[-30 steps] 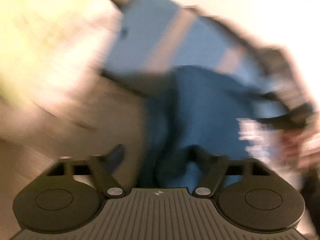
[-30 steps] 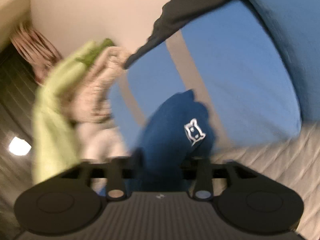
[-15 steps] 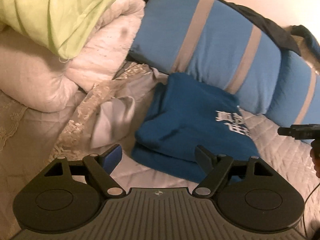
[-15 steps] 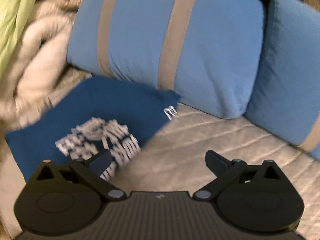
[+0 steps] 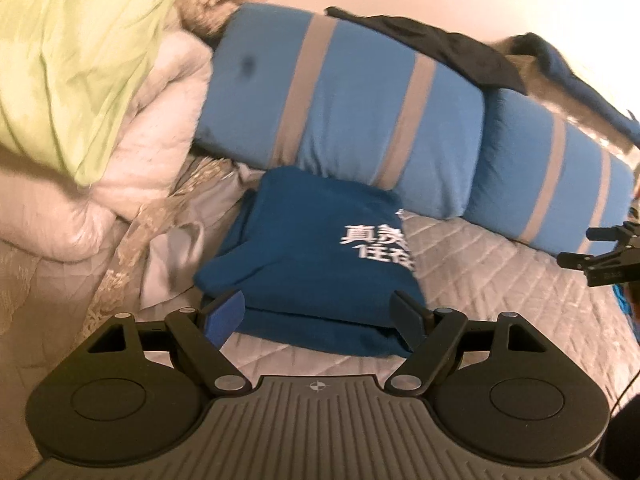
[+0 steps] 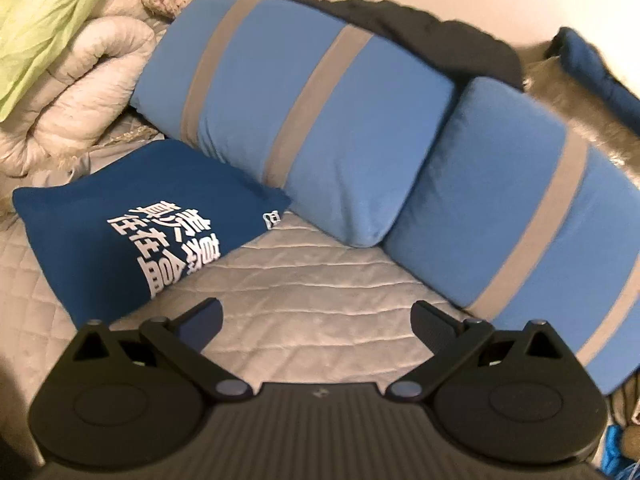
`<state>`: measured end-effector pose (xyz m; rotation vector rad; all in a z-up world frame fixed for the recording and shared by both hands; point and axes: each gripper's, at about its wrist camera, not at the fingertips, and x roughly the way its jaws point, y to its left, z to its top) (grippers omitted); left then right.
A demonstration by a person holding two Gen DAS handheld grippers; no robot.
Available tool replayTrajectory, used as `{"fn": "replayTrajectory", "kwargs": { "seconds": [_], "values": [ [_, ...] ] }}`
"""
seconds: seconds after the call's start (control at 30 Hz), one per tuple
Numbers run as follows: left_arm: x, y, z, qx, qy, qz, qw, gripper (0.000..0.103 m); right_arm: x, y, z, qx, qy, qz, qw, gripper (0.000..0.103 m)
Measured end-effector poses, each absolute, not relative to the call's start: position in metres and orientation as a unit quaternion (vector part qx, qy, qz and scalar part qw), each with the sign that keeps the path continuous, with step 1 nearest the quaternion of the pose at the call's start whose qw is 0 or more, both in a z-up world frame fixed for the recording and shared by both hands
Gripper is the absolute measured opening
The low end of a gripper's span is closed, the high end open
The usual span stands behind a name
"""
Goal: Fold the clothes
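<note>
The dark blue cotton shirt with white lettering [image 5: 312,256] lies folded in a neat stack on the quilted grey bedspread [image 6: 312,280] beside striped blue pillows; left gripper [image 5: 320,316] and right gripper [image 6: 316,320] both gape wide, empty

Two striped blue pillows [image 6: 304,120] [image 6: 520,216] — one folded navy shirt [image 6: 132,216] — two grippers [image 5: 316,316] [image 6: 316,316].

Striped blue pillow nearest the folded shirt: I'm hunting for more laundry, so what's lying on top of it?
A dark garment is draped over the top of the striped blue pillow. Its far side, behind the pillow, is hidden.
</note>
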<state>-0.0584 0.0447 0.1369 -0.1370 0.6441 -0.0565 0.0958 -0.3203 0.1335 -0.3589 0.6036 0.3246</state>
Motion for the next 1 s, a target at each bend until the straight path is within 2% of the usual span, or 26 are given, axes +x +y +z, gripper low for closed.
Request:
{"fn": "replayTrajectory", "kwargs": {
  "seconds": [0.27,0.63,0.8,1.0],
  "values": [
    [-0.089,0.035,0.172,-0.038,0.292,-0.058,0.954,0.08,0.049,-0.433,0.156,-0.106,0.293,0.157,0.937,0.103],
    [-0.108,0.041,0.208,0.0,0.29,-0.07,0.955,0.08,-0.012,-0.584,0.19,-0.074,0.296,0.067,0.95,0.103],
    [-0.119,0.052,0.243,0.012,0.265,-0.065,0.962,0.08,-0.037,-0.652,0.225,-0.037,0.272,0.021,0.961,0.103],
    [-0.134,0.065,0.276,-0.033,0.223,-0.061,0.972,0.08,-0.074,-0.723,0.264,0.002,0.227,-0.038,0.973,0.103]
  ]
}}
